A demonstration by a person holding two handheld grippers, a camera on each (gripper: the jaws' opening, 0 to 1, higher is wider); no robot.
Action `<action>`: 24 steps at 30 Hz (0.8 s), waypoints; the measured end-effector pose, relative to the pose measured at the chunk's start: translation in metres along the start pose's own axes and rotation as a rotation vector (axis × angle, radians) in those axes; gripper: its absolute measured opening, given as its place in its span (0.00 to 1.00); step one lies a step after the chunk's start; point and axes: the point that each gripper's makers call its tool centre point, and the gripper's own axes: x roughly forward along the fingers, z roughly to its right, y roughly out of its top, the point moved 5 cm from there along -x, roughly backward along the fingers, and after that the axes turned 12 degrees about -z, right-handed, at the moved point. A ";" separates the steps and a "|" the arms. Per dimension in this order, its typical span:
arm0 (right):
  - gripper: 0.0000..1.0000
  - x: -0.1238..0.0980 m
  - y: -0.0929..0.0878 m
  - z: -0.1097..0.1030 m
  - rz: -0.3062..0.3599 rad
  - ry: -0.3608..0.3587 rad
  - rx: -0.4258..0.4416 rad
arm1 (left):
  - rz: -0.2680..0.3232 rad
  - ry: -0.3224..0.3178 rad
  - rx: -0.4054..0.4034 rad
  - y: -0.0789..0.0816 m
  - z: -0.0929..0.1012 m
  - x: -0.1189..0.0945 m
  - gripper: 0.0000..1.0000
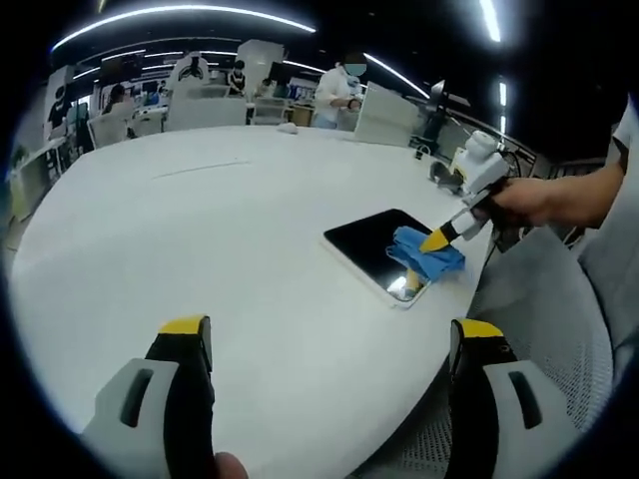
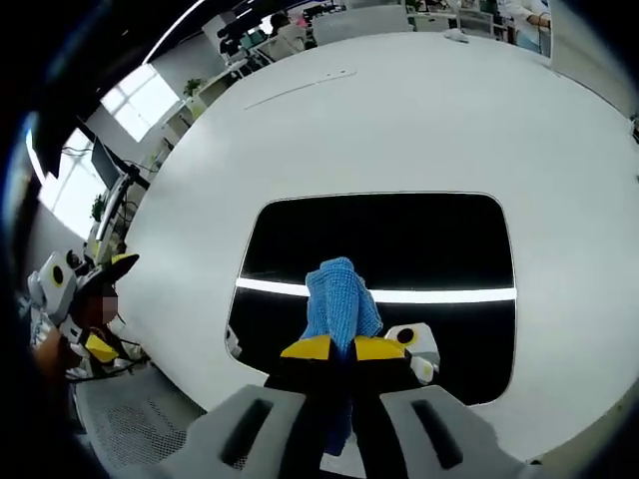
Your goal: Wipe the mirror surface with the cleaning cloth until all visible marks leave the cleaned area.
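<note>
While the left gripper [image 1: 329,344] is hovering over the white table [image 1: 200,230] with its 2 jaws spread, the right gripper [image 2: 334,347] is pinching the blue cloth [image 2: 339,294], pressing it on the mirror [image 2: 399,239] lying near the table's edge.

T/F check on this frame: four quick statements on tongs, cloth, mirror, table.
1. The right tongs are shut on the blue cloth. True.
2. The left tongs grip the cloth. False: they are open, with white table between their tips.
3. The cloth rests on the dark mirror. True.
4. The mirror lies at the table's centre. False: in the left gripper view it sits near the table's edge.
</note>
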 end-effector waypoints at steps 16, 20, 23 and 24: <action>0.00 0.007 0.029 0.001 0.006 -0.027 -0.010 | 0.015 -0.018 -0.013 0.000 0.003 0.001 0.99; 0.00 0.006 0.039 0.000 0.014 -0.035 -0.017 | 0.013 -0.020 -0.015 -0.002 0.003 0.001 0.99; 0.00 0.008 0.047 0.001 0.017 -0.038 -0.024 | 0.012 -0.026 -0.017 -0.002 0.003 0.000 0.99; 0.00 0.009 0.051 0.002 0.017 -0.039 -0.021 | 0.016 -0.028 -0.021 -0.002 0.003 0.000 0.99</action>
